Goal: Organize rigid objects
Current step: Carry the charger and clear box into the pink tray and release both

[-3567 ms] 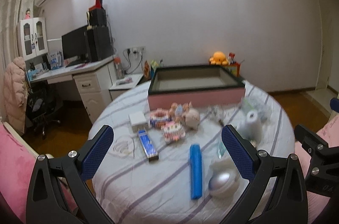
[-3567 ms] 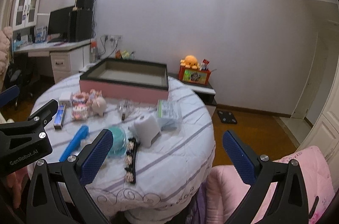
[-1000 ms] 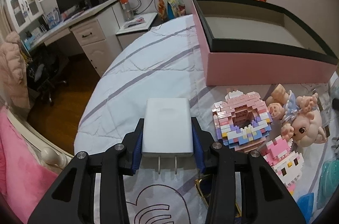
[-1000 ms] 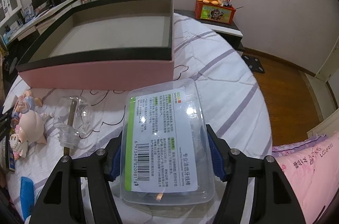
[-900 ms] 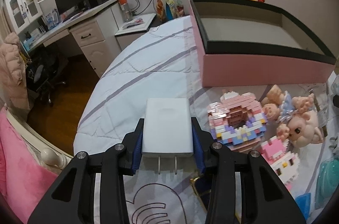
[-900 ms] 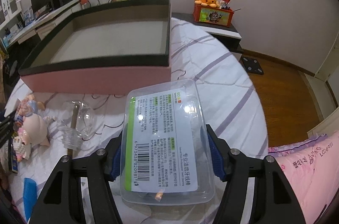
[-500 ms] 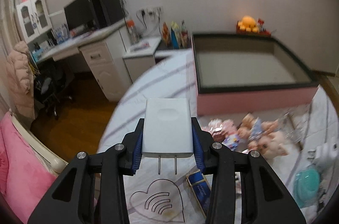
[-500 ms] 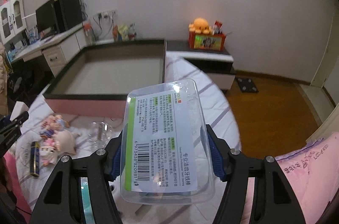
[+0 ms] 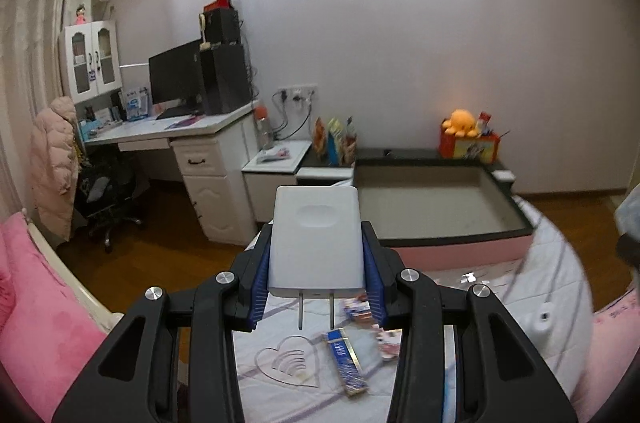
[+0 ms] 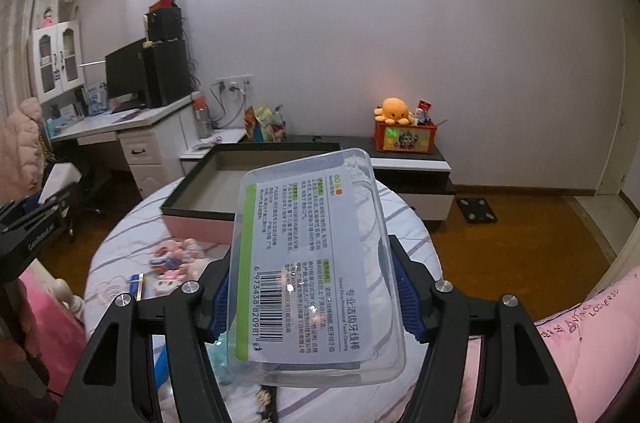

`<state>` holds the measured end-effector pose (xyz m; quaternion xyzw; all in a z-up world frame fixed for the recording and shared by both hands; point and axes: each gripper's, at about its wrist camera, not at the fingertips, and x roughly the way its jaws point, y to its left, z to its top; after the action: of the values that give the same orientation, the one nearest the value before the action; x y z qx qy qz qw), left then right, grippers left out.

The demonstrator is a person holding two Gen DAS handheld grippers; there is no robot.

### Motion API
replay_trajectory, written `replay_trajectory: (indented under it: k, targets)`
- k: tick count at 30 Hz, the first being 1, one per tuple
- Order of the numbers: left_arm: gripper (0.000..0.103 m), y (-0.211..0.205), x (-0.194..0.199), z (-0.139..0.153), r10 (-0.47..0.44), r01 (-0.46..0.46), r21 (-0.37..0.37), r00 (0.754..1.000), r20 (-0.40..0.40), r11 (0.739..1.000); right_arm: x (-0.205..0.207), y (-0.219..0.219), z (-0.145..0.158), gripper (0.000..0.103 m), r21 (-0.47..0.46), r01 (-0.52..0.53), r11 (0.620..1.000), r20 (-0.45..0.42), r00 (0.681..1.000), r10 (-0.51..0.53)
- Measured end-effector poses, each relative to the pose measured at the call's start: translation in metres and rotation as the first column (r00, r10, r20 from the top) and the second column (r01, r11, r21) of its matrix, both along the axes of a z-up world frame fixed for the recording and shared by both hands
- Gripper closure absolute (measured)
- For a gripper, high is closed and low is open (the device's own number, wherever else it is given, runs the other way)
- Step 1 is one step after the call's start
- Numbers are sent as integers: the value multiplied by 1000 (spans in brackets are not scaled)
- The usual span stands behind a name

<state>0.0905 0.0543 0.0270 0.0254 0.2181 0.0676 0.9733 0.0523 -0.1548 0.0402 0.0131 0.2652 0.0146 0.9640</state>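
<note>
Both pairs of jaws are clamped on cargo held up above the round table: the left gripper (image 9: 315, 259) pinches a white plug adapter (image 9: 315, 238), the right gripper (image 10: 310, 297) a clear plastic box (image 10: 310, 263).

The adapter sits upright between the blue pads (image 9: 259, 275) with its two prongs pointing down toward the striped tablecloth (image 9: 532, 295), and it hides the near left corner of the pink storage box (image 9: 436, 211) behind it. The clear box, labelled with a barcode, covers the storage box's right end in the right wrist view; its contents are hard to make out through the label. On the cloth a blue and gold packet (image 9: 346, 361) lies flat, and the small toys (image 10: 176, 257) near the storage box are blurred. The left gripper shows only partly at the right wrist view's left edge.
</note>
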Motion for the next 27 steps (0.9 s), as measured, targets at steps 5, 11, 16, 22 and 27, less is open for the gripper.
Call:
replay_trajectory:
  k: [5, 11, 16, 22, 27]
  targets:
    - [63, -13, -22, 9, -49, 49, -12, 998, 42, 999, -15, 6, 4, 37, 5, -25, 1000, 16, 1000, 24]
    - [63, -29, -31, 5, -99, 99, -17, 995, 15, 995, -24, 13, 2, 37, 13, -55, 998, 19, 998, 54]
    - [63, -32, -27, 1, -105, 105, -13, 994, -3, 994, -22, 14, 1, 37, 21, -67, 998, 12, 998, 67]
    - [63, -37, -20, -4, -99, 99, -3, 995, -18, 995, -19, 9, -1, 37, 21, -71, 997, 9, 997, 70]
    - [63, -40, -4, -6, -102, 101, -3, 994, -37, 995, -10, 10, -3, 37, 21, -73, 997, 1, 997, 73]
